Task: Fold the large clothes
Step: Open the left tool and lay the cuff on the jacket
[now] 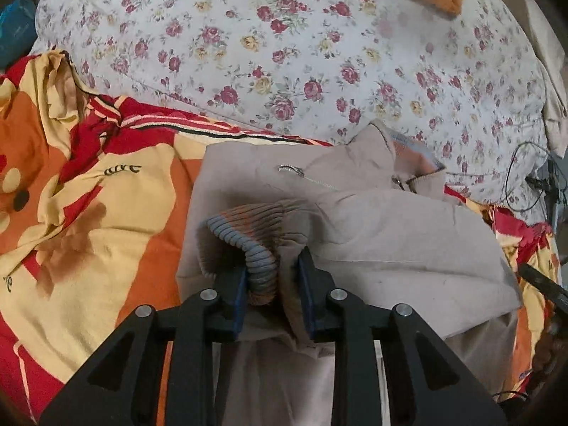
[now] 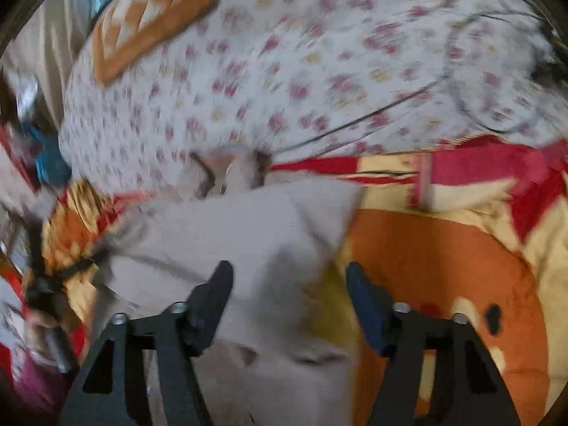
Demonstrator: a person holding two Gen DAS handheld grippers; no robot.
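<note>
**Gripper Hardware: Visible Construction**

Left gripper (image 1: 271,284): matte black frame built from angular plates with triangular cut-outs. Four round silver fasteners sit along the linkage arms behind the fingers. Each finger carries a flat blue pad (image 1: 241,294) on its inner face.

Right gripper (image 2: 289,301): the same black frame, triangular cut-outs and silver fasteners. Its right-hand finger shows a blue pad (image 2: 365,305); the left-hand finger appears dark. The view is motion-blurred, so finer markings are unreadable.

Dark script marks on the orange-and-yellow bedsheet (image 1: 117,191) are too distorted to read.
</note>
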